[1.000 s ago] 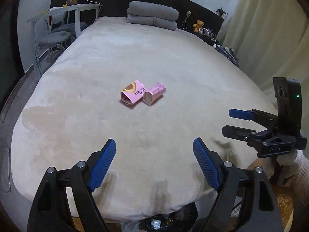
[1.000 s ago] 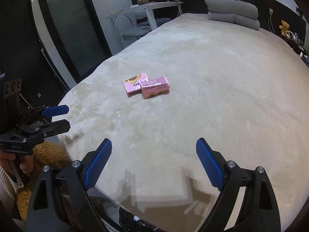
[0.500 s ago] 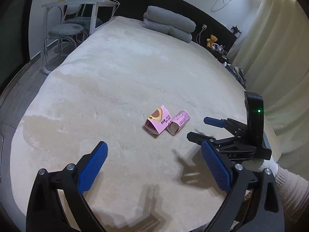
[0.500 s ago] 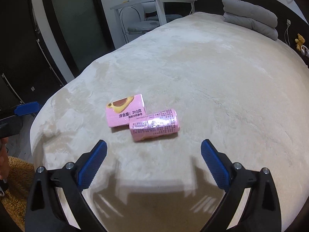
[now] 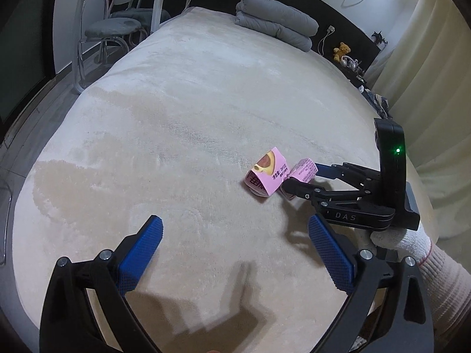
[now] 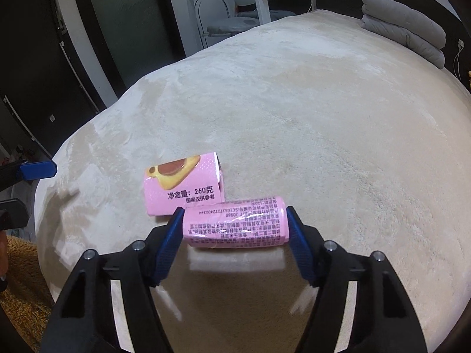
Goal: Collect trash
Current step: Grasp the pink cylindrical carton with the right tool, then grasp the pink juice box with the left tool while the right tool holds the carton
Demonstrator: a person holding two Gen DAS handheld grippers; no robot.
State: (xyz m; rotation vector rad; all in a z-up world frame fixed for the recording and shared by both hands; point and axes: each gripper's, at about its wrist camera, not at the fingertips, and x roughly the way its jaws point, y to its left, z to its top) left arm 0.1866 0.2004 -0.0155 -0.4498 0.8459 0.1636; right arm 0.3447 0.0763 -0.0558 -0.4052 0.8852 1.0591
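Two pink pieces of packaging lie side by side on the beige bed (image 5: pixel 176 117): a flattened pink box (image 6: pixel 182 188) (image 5: pixel 265 176) with a cake picture, and a pink rolled wrapper (image 6: pixel 235 220) (image 5: pixel 304 169) covered in small print. My right gripper (image 6: pixel 234 210) (image 5: pixel 301 175) straddles the roll lengthwise; its jaws are closing and the blue pads touch both ends. A white-gloved hand (image 5: pixel 397 241) holds it. My left gripper (image 5: pixel 234 220) hangs wide open over bare bed, short of the box, nothing between its fingers. Its blue fingertip (image 6: pixel 41 170) shows at the right wrist view's left edge.
A folded grey blanket (image 5: pixel 273 26) lies at the head of the bed. A white desk with a grey chair (image 5: pixel 117 26) stands to the left. A teddy bear (image 5: pixel 341 50) and curtains (image 5: pixel 426 58) are on the right. A yellow-brown rug (image 6: pixel 20 279) lies at the bed's foot.
Both grippers moved forward over the bed toward the pink packaging. The right jaws narrowed from wide open onto the ends of the roll. The left jaws opened wider.
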